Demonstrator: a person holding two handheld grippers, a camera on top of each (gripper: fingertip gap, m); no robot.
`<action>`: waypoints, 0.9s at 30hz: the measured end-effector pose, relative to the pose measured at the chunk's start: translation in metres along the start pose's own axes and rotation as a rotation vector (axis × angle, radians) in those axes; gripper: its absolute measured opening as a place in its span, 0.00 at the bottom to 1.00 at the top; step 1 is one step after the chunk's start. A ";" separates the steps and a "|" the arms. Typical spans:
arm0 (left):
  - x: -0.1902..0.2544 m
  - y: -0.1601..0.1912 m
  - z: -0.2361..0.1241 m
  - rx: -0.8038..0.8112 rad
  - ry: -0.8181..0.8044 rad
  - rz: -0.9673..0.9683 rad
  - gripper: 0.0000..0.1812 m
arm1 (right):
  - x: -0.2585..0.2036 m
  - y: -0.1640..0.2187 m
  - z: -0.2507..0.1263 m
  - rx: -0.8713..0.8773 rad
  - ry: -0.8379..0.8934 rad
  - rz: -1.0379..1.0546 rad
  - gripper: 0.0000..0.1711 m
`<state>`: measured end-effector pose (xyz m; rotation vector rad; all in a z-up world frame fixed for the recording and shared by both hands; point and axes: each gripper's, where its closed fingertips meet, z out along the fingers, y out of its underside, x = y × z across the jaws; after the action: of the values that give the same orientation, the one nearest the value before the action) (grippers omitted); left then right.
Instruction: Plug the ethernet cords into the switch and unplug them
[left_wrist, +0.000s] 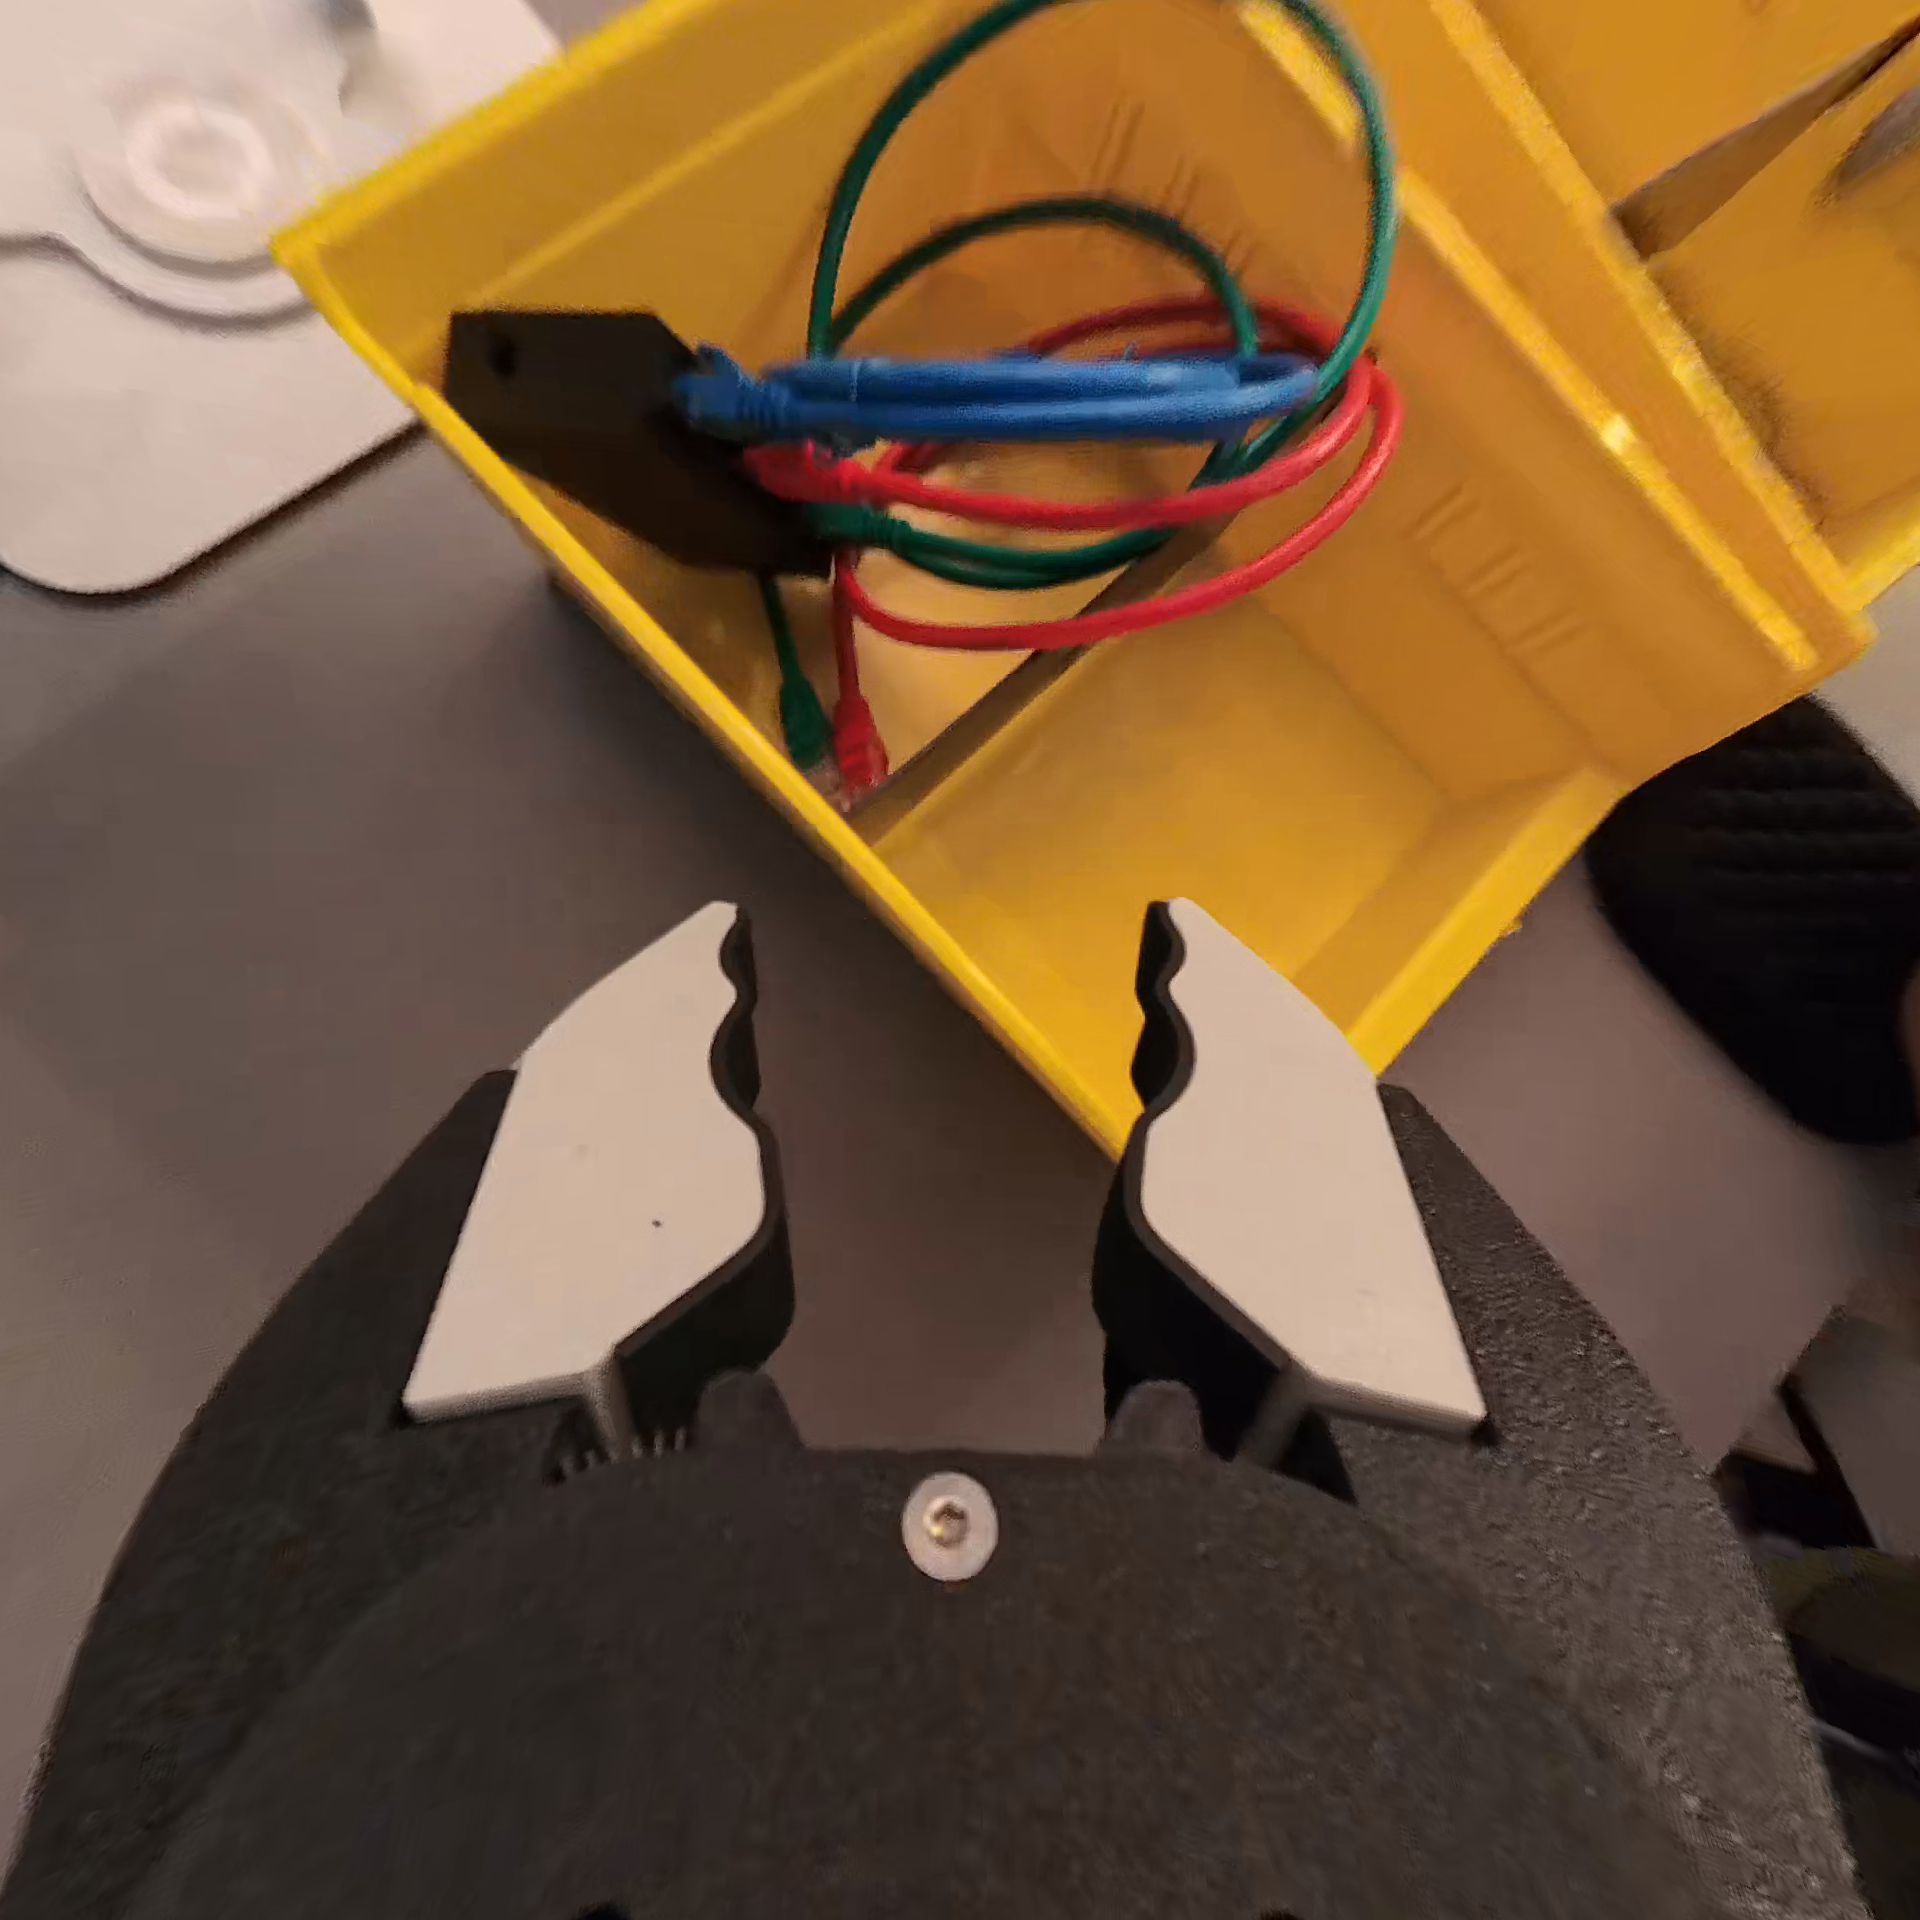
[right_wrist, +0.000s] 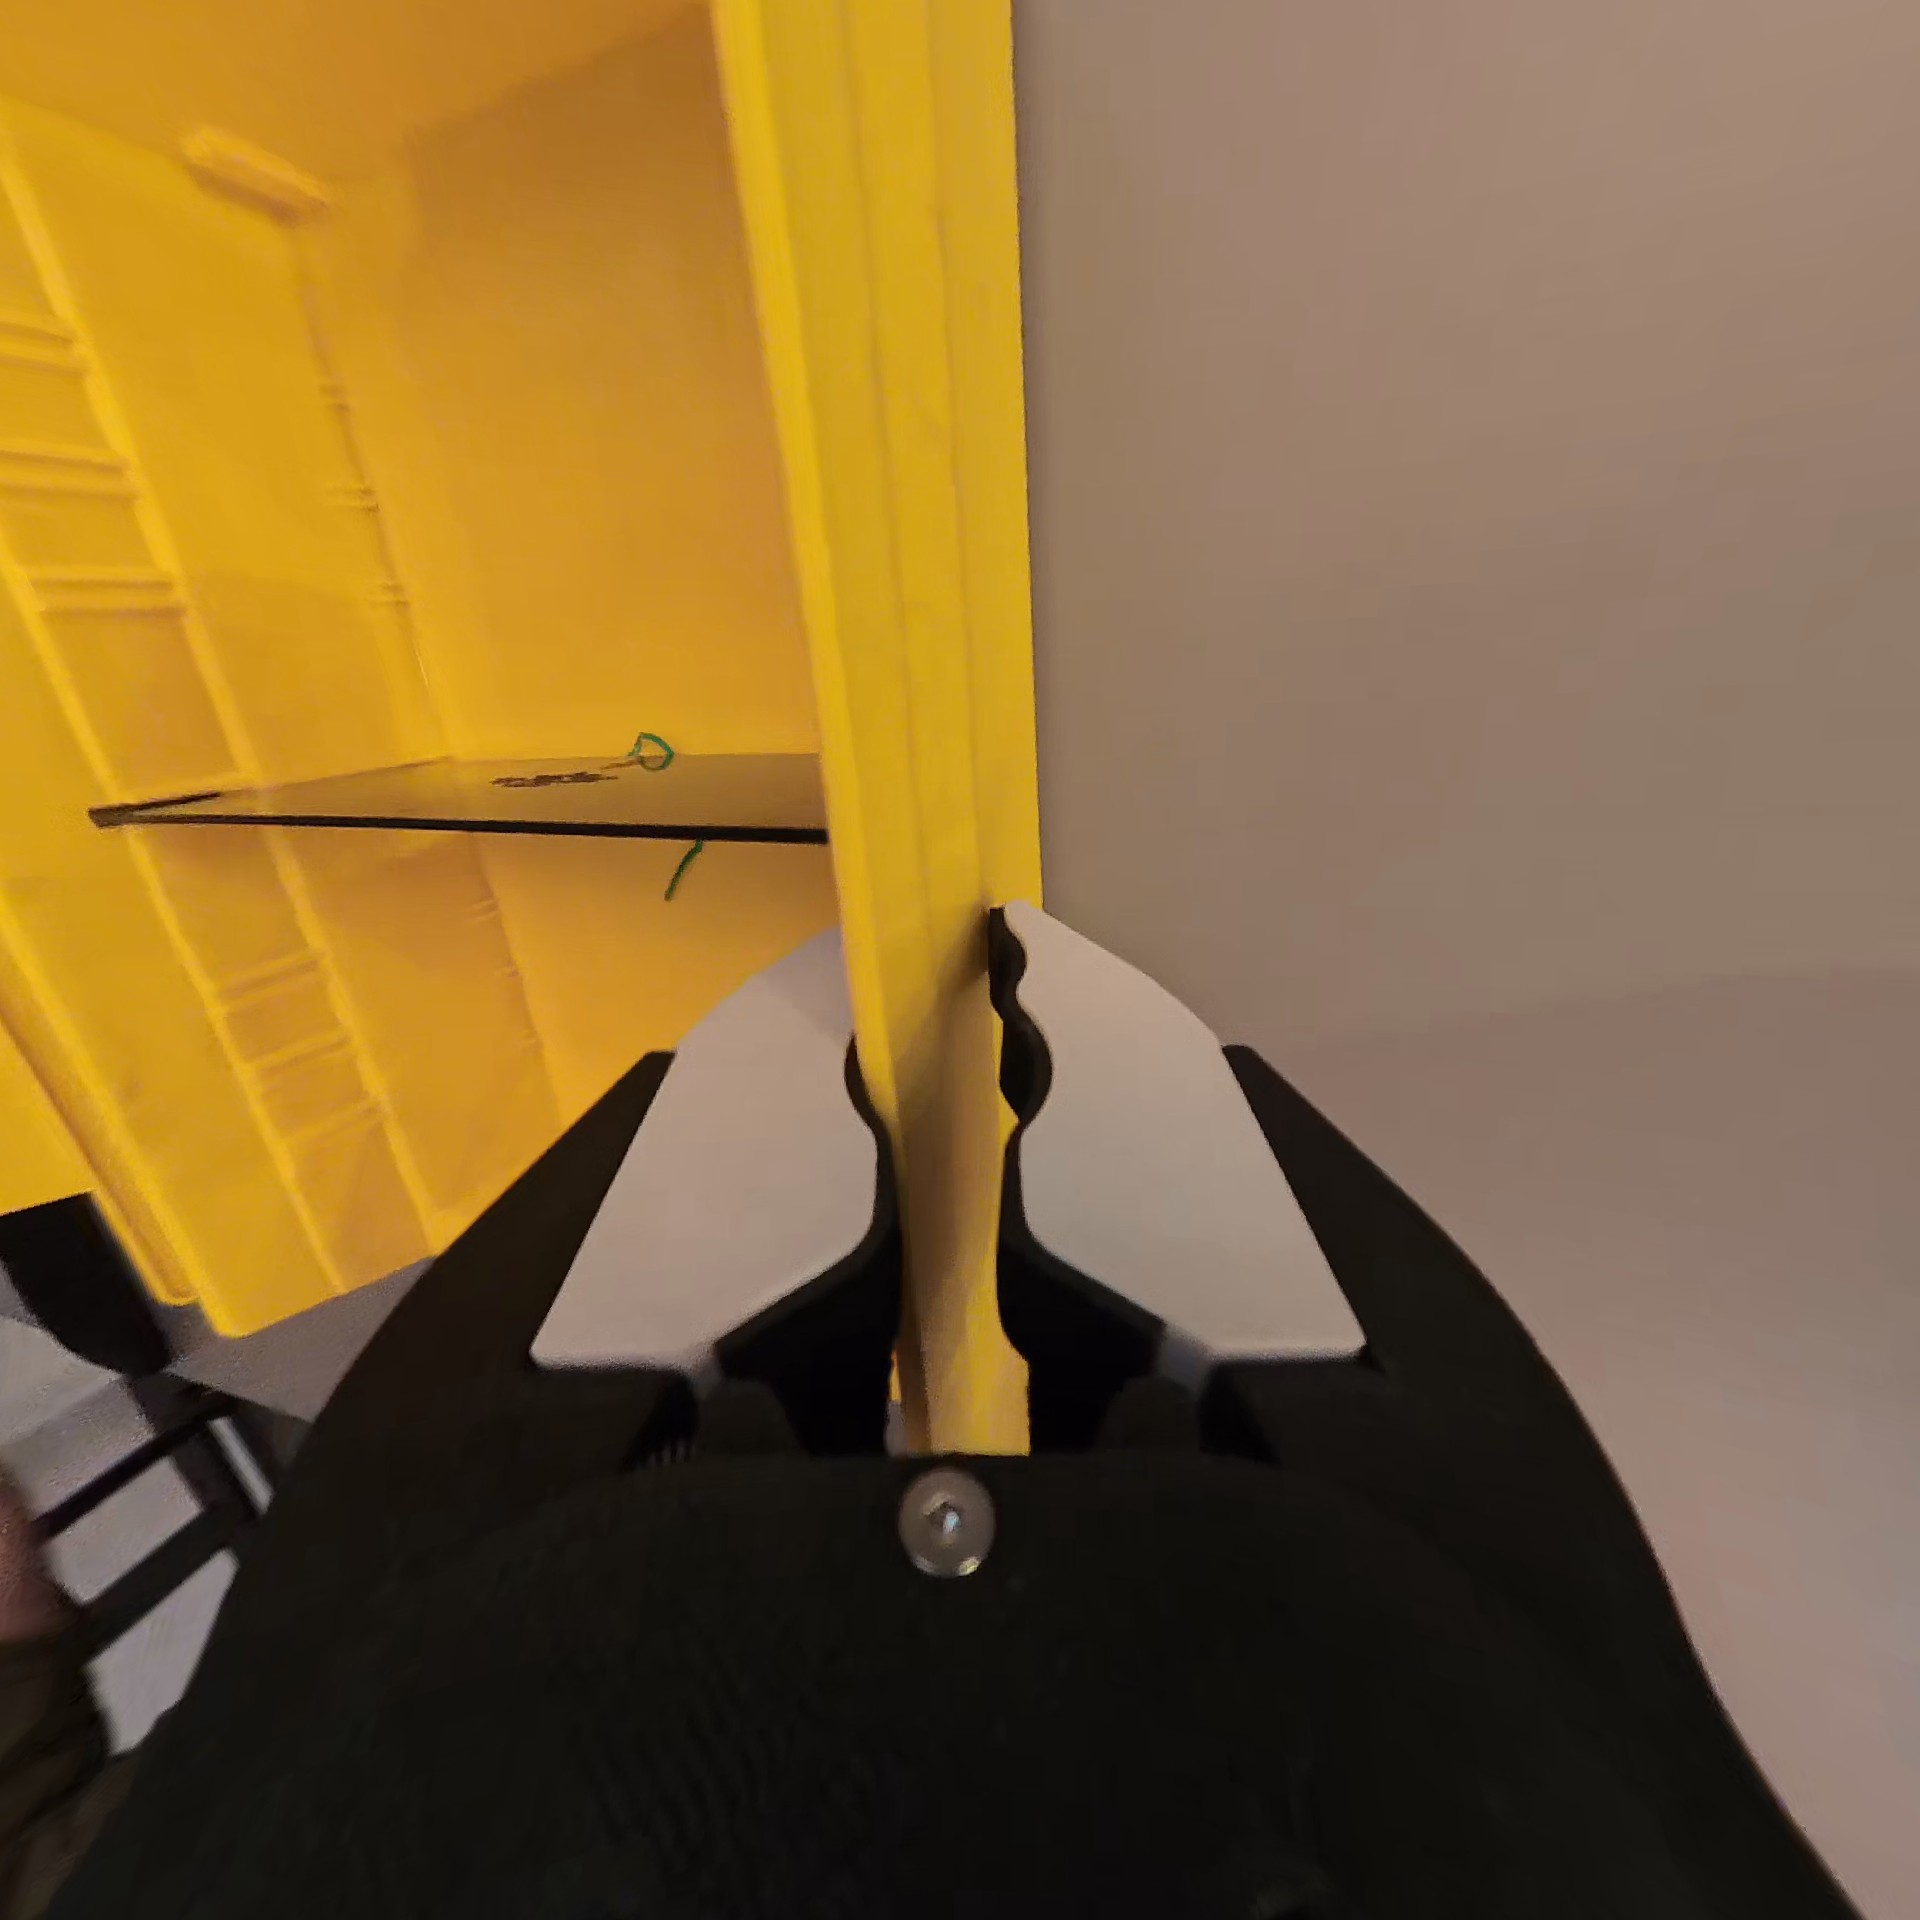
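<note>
- The left gripper (left_wrist: 943, 925) hangs over the grey table (left_wrist: 312, 831) with its jaws spread wide and nothing between them.
- The right gripper (right_wrist: 925, 935) is clamped on the wall of the yellow bin (right_wrist: 914, 520).
- In the bin's far compartment lies the black switch (left_wrist: 592, 436), with the blue cord (left_wrist: 987, 395), red cord (left_wrist: 1143, 499) and green cord (left_wrist: 1039, 561) plugged in.
- 2 loose plugs, the green plug (left_wrist: 802, 717) and the red plug (left_wrist: 858, 732), lie against the divider (left_wrist: 1039, 665).

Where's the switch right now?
In the left wrist view, the black switch lies in the yellow bin's far-left compartment, with blue, red and green cords bunched at its right.
</note>
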<state>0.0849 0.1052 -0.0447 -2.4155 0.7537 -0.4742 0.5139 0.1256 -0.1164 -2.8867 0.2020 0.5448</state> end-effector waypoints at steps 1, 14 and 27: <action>-0.001 0.003 0.004 -0.055 -0.030 0.016 0.38 | 0.000 0.000 0.000 -0.002 0.017 -0.016 0.08; -0.010 0.028 0.034 -0.571 -0.002 -0.081 0.07 | -0.011 0.003 0.008 -0.044 -0.013 -0.072 0.08; -0.108 0.067 -0.019 -0.802 -0.248 -0.102 0.03 | -0.033 0.003 0.016 -0.087 -0.028 -0.158 0.09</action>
<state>-0.0360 0.1170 -0.0881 -3.1771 0.8123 0.1404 0.4777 0.1297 -0.1193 -2.9428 -0.0557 0.5779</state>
